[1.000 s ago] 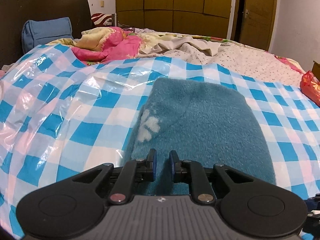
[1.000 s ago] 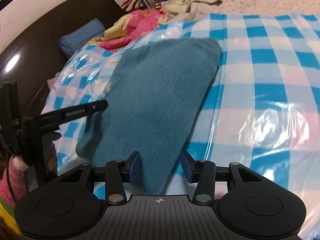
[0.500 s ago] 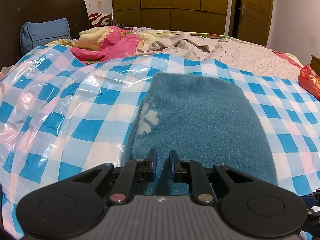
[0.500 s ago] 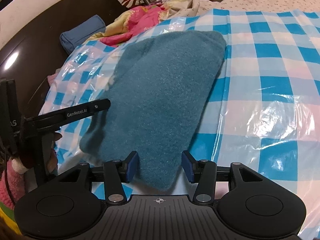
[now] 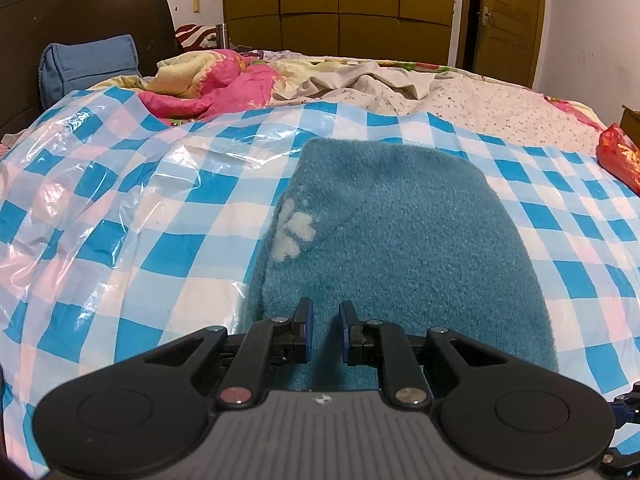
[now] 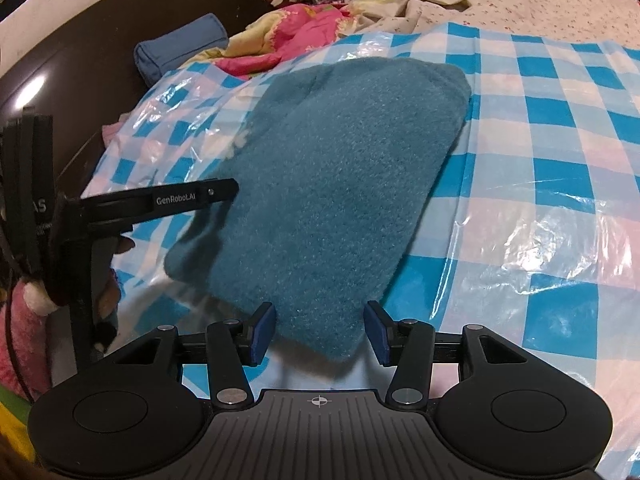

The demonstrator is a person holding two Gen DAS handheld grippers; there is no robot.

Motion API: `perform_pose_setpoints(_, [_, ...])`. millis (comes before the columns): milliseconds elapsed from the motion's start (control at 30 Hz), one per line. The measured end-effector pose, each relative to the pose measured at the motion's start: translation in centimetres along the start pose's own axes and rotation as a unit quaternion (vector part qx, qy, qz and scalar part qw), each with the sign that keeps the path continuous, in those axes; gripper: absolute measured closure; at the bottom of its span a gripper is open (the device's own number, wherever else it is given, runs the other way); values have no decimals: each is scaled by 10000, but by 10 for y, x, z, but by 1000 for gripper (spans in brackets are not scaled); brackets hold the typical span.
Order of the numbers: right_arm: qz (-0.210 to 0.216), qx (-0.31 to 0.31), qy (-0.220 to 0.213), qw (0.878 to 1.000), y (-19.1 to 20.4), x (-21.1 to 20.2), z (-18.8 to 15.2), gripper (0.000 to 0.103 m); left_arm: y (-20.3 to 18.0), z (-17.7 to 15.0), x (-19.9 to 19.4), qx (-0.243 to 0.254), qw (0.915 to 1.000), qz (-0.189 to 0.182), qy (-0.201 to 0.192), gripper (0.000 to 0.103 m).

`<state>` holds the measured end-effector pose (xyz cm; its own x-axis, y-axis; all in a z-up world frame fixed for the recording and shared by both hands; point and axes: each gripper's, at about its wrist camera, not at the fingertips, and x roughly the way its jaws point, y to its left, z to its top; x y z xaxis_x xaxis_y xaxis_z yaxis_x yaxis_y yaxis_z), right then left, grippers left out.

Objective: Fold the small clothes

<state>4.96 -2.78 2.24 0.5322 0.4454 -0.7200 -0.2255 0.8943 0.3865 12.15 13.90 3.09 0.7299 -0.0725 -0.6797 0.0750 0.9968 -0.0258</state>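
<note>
A folded teal fleece garment with a pale paw print lies on the blue-and-white checked plastic sheet. My left gripper sits over the garment's near edge with its jaws a narrow gap apart and teal fabric between them. In the right wrist view the same garment lies flat. My right gripper is open, its jaws straddling the garment's near corner without touching it. The left gripper's body shows at that view's left.
A pink and yellow quilt and a blue pillow lie at the head of the bed by the dark headboard. A red bag sits at the right edge. Wooden wardrobes stand behind.
The garment has settled flat on the sheet. The right gripper's jaws have opened wider and drawn back from the near corner. The left gripper has hardly moved.
</note>
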Motion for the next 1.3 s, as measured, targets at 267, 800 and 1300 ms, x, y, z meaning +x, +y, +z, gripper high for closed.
perform_pose_setpoints(267, [-154, -35, 69, 9999, 2, 7, 1, 52, 4, -3, 4, -100, 9999, -78, 38, 75])
perform_pose_setpoints(800, [-383, -279, 63, 9989, 9, 3, -1, 50, -4, -4, 8, 68, 9999, 69, 109, 75])
perform_pose_setpoints(1300, [-467, -285, -24, 9985, 0, -11, -6, 50, -7, -9, 1, -1, 9992, 174, 347, 74])
